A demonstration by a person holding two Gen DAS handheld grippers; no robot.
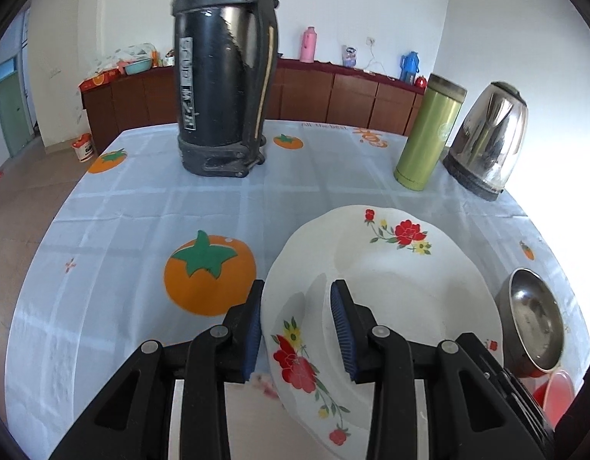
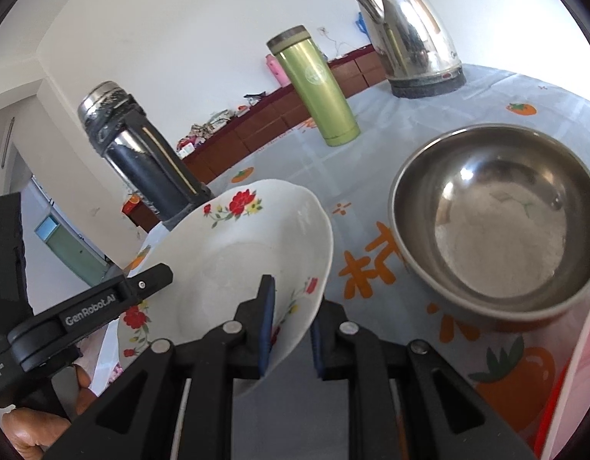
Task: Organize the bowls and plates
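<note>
A white deep plate (image 1: 390, 280) with red flowers is tilted above the tablecloth and held from two sides. My left gripper (image 1: 296, 326) is shut on its left rim, one blue pad outside and one inside the dish. In the right wrist view my right gripper (image 2: 291, 329) is shut on the near rim of the plate (image 2: 233, 253), and the left gripper (image 2: 149, 280) clamps the far-left edge. A steel bowl (image 2: 498, 230) sits on the table to the right of the plate, also seen as the steel bowl (image 1: 536, 326) in the left wrist view.
A tall black thermos (image 1: 222, 76), a green tumbler (image 1: 429, 134) and a steel kettle (image 1: 490, 138) stand at the back of the table. Something red (image 1: 559, 395) lies below the steel bowl. A brown cabinet (image 1: 333, 92) lines the far wall.
</note>
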